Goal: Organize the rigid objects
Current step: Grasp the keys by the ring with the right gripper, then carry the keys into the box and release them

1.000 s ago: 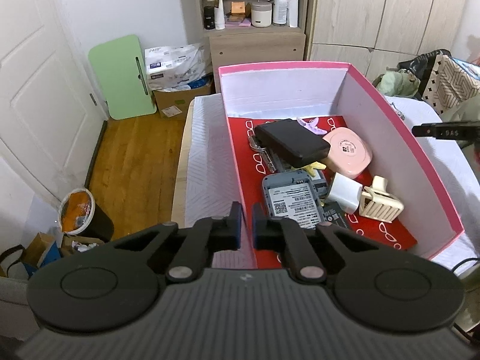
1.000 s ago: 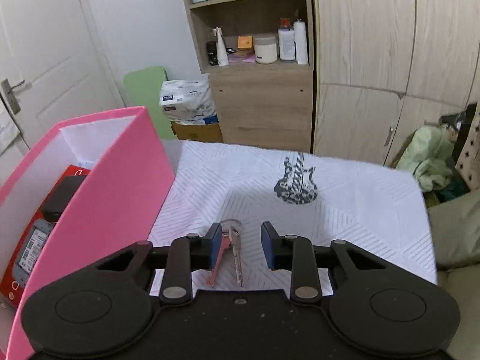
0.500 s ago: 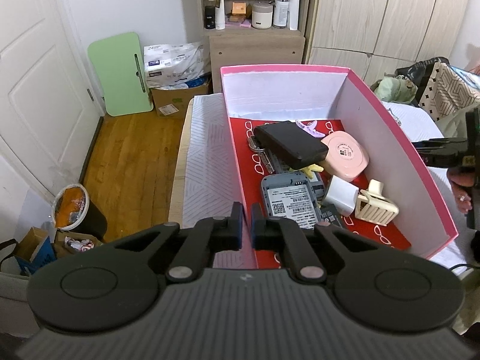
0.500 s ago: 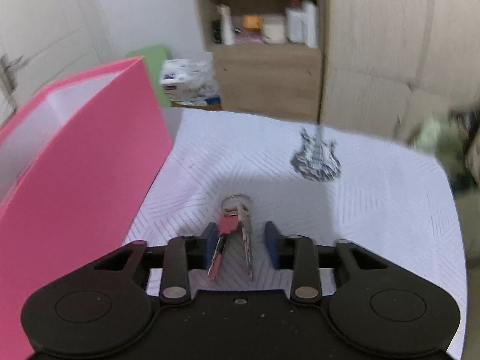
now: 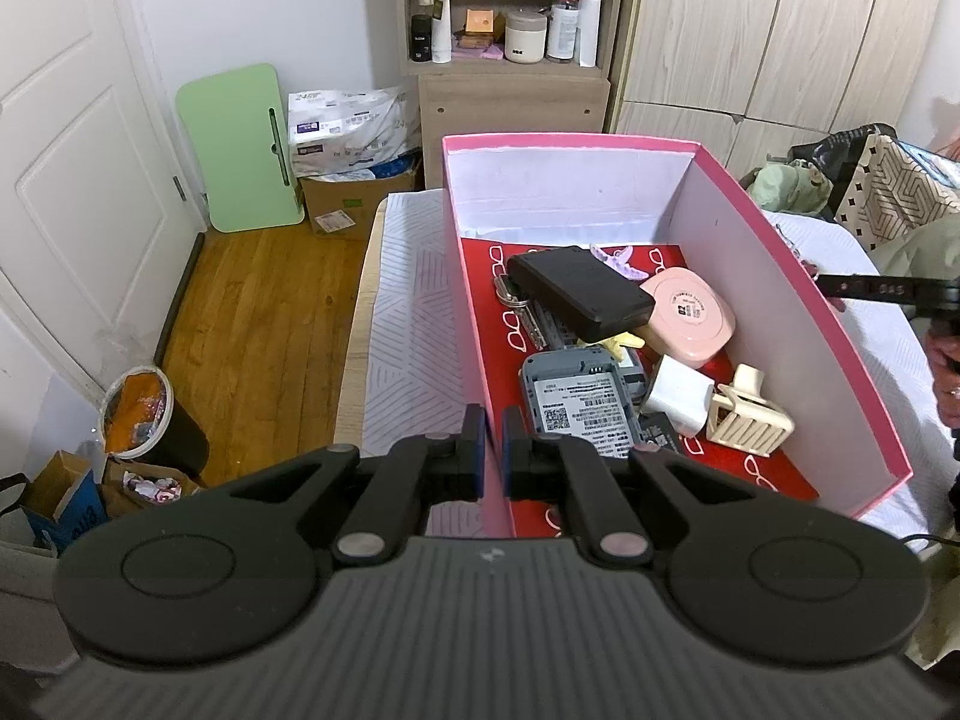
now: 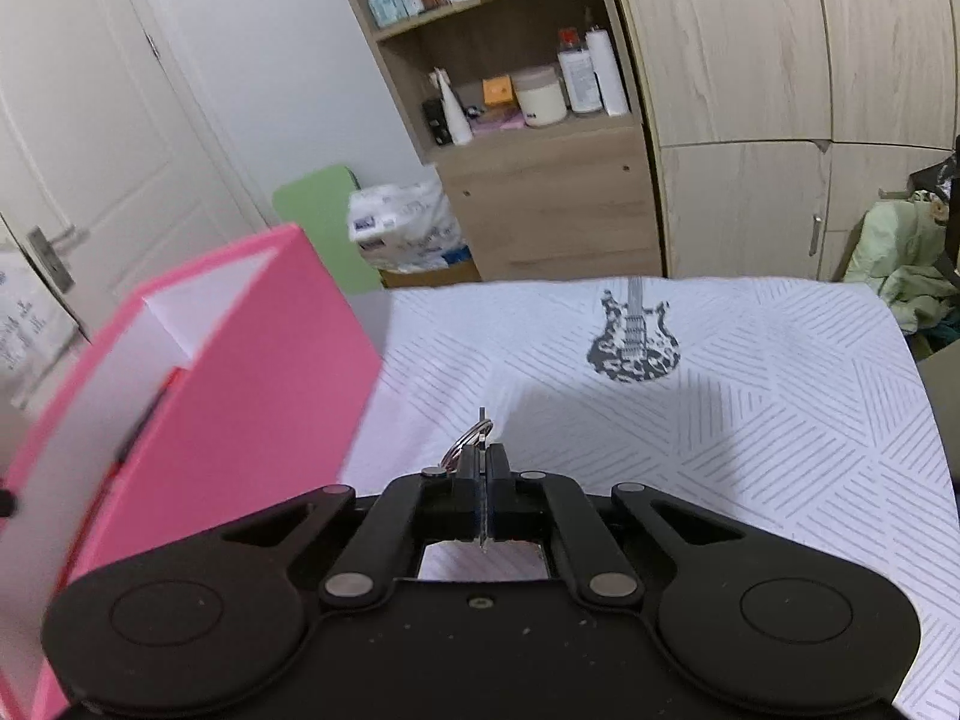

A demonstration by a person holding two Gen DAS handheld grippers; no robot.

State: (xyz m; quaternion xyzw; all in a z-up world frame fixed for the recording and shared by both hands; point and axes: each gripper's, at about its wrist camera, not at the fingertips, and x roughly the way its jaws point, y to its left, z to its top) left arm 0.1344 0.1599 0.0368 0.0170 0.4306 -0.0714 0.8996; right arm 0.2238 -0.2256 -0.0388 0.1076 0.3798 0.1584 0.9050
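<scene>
jaws of the right gripper have just closed and now pinch the bunch of keys flat, its ring poking out ahead, over the tablecloth just beside the pink box; jaws of the left gripper are pressed on the box's near wall, steadying it. step in hand, as judged: pickup done; next comes a lift clear of the rim and a release inside. counted: one bunch held, one box, one black case, one pink case, one white charger, one cream clip.

You can read "24" on the white paper-goods pack by the wall; the other labels stay too blurred.
</scene>
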